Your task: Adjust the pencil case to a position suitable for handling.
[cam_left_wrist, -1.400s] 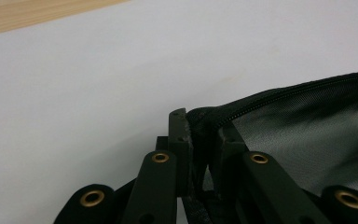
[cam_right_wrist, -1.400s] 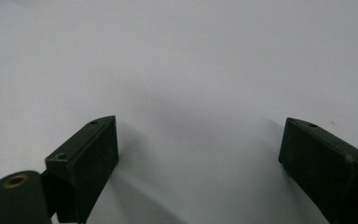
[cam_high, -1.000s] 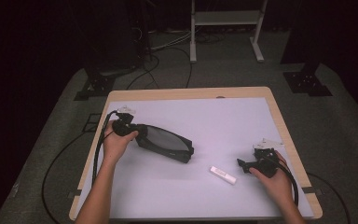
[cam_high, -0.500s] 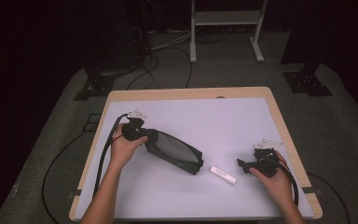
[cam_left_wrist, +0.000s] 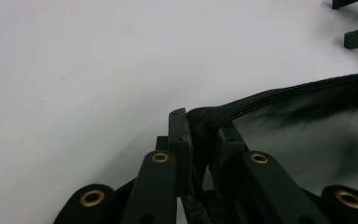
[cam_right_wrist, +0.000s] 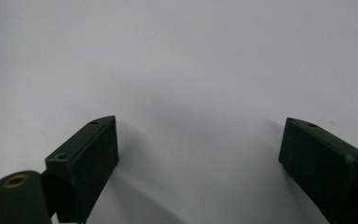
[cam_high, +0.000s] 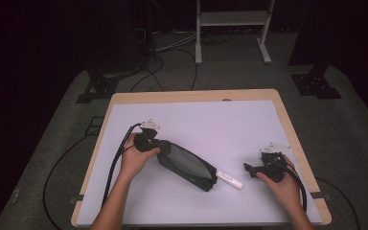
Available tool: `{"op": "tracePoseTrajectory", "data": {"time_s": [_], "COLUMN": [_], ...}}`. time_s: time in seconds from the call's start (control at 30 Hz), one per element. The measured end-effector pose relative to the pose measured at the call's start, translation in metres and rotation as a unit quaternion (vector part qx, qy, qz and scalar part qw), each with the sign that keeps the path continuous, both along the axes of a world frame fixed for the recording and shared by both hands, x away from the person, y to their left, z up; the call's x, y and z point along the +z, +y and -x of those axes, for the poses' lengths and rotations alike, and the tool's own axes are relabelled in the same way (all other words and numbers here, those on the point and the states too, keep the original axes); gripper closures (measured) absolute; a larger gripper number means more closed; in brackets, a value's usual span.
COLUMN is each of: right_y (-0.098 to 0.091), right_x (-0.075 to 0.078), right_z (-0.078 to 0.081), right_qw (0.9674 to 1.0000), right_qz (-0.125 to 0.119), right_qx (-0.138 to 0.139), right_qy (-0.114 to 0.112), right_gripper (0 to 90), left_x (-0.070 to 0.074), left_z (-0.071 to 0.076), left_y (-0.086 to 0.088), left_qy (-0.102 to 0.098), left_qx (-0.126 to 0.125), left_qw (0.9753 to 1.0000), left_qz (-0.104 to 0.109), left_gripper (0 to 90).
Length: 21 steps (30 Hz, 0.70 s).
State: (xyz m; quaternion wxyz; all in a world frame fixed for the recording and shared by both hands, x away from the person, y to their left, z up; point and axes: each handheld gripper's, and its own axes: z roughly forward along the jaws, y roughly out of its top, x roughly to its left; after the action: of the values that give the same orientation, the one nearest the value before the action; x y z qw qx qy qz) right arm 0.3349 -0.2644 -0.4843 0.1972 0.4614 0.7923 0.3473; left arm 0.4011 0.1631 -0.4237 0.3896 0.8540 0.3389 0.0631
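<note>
A black mesh zip pouch (cam_high: 187,165) lies slantwise on the white table top. My left gripper (cam_high: 159,152) is shut on its upper-left corner. In the left gripper view the jaws (cam_left_wrist: 200,135) pinch the zipper seam of the pouch (cam_left_wrist: 307,140). A small white stick (cam_high: 230,180) lies right at the pouch's lower-right end; I cannot tell whether they touch. My right gripper (cam_high: 248,168) rests at the right of the table, pointing left. Its jaws stand wide apart over bare white surface, with nothing between them (cam_right_wrist: 200,140).
The table has a wooden rim (cam_high: 191,95) around the white top. Black cables trail from both grippers over the table's near edges. Beyond the table, on the dark floor, are stand feet and cables (cam_high: 163,45) and a white frame (cam_high: 232,19).
My left hand has dragged the pouch to the right and toward the near edge; its lower end now reaches the white stick. The right hand and the stick have stayed put.
</note>
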Motion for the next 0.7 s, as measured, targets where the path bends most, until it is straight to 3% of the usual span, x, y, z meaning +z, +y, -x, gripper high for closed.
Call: {"op": "tracePoseTrajectory", "data": {"time_s": [0.5,0.7], "right_y": [0.0000,0.0000], "right_x": [0.0000,0.0000], "right_z": [0.0000,-0.0001], "right_qw": [1.0000,1.0000], "right_qz": [0.000,0.000], "right_qx": [0.000,0.000], "right_qy": [0.000,0.000], "right_gripper": [10.8,10.7], "left_x": [-0.0082,-0.0101], "left_z": [0.0052,0.0069], "left_y": [-0.0078,-0.0050], "left_qy": [0.006,0.011], "left_qx": [-0.014,-0.013], "left_qw": [0.9998,0.9998], "left_qz": [-0.010,0.002], "left_gripper": [79.7,76.8]}}
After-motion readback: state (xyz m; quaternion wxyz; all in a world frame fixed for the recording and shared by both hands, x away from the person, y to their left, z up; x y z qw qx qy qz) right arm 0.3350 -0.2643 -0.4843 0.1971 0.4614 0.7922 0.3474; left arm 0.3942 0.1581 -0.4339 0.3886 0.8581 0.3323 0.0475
